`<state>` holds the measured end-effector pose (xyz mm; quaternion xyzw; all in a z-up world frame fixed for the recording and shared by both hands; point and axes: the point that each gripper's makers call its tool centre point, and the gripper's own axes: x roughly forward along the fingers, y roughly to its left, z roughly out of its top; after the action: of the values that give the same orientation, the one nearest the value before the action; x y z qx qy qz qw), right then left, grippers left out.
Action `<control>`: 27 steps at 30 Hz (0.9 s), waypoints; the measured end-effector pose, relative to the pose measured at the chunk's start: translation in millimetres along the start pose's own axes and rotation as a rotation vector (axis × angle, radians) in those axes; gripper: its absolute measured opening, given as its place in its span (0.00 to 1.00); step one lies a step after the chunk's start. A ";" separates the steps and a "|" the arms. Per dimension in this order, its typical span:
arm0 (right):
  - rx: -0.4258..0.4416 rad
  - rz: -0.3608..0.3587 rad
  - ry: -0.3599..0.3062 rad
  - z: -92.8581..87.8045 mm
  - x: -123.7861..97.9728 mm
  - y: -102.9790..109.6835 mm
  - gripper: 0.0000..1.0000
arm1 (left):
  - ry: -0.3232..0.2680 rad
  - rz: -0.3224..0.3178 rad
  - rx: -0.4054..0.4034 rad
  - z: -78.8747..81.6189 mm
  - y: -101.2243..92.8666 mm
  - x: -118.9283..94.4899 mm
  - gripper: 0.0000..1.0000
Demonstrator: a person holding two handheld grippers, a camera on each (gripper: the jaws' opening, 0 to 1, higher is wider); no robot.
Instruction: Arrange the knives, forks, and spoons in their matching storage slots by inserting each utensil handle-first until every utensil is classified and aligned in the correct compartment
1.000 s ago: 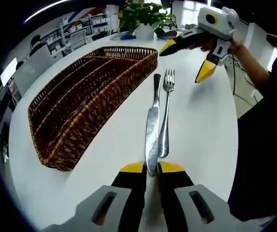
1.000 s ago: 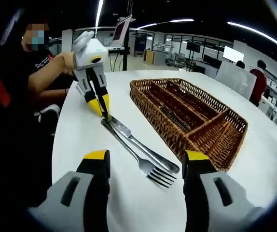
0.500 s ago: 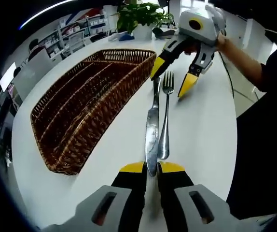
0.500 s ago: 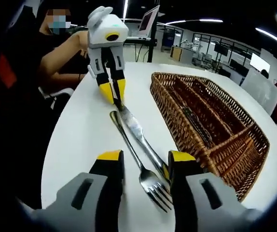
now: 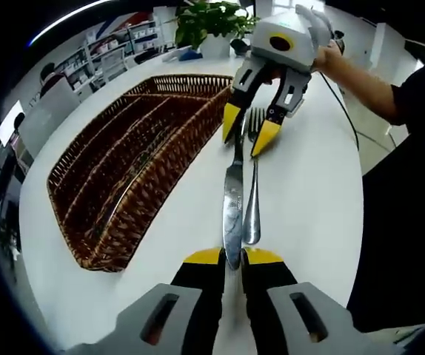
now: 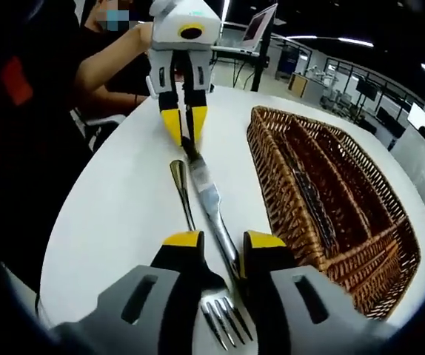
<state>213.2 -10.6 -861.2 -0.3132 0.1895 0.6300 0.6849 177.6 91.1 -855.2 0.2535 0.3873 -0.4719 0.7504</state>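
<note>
Two grippers on one knife (image 5: pixel 232 200), potted plant (image 5: pixel 211 22) beyond basket (image 5: pixel 124 170)

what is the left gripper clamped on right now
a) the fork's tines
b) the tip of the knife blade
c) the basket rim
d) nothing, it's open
b: the left gripper has its jaws closed on the knife at the blade tip.

Grey tongs (image 5: pixel 231 257), yellow tips; person's black sleeve (image 5: pixel 417 92).
</note>
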 end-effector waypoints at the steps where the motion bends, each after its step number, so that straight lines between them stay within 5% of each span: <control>1: -0.002 0.003 -0.004 0.9 0.6 -0.7 0.20 | 0.001 -0.002 0.001 0.3 -0.1 -0.2 0.08; 10: -0.065 0.065 -0.010 1.1 13.6 0.6 0.11 | 0.009 -0.005 0.026 6.7 5.3 -4.3 0.08; 27: -0.142 0.070 -0.010 2.0 14.4 0.4 0.06 | -0.010 0.041 0.058 10.7 23.3 -5.3 0.13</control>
<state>214.5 1.5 -869.2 -0.3511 0.1518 0.6671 0.6393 201.0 95.8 -844.3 0.2806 0.3645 -0.4689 0.7540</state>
